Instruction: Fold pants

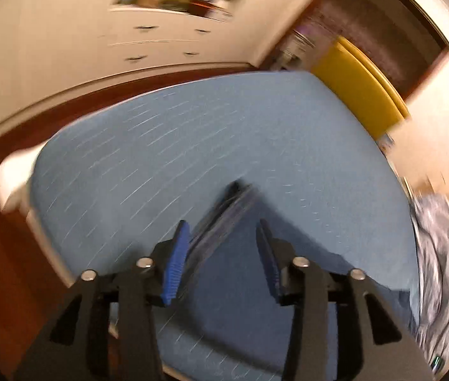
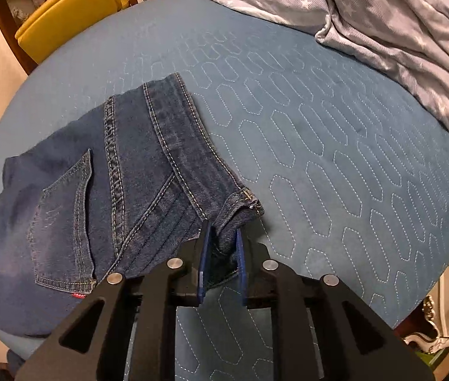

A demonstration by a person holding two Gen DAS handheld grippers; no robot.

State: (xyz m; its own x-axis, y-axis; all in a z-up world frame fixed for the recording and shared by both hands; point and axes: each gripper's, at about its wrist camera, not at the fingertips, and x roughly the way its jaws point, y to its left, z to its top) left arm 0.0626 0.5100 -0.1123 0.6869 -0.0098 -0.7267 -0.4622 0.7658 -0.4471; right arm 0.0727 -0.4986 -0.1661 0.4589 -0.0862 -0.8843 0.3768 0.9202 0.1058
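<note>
Jeans (image 2: 103,184) folded, hem pinched in right gripper (image 2: 222,250); left gripper (image 1: 221,250) open, empty.

Dark blue denim with pale stitching and a small red tab is seen on the jeans (image 2: 103,171). The bed cover (image 2: 335,146) is blue, quilted in white dashed outlines. Grey-blue with pale stars marks the blanket (image 2: 399,25); the chair (image 2: 65,9) is yellow.

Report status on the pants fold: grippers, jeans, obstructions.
Left gripper open, denim between jaws, not pinched. Right gripper around hem, contact unclear. Jeans folded on blue bed cover. Grey blanket clear of jeans.
</note>
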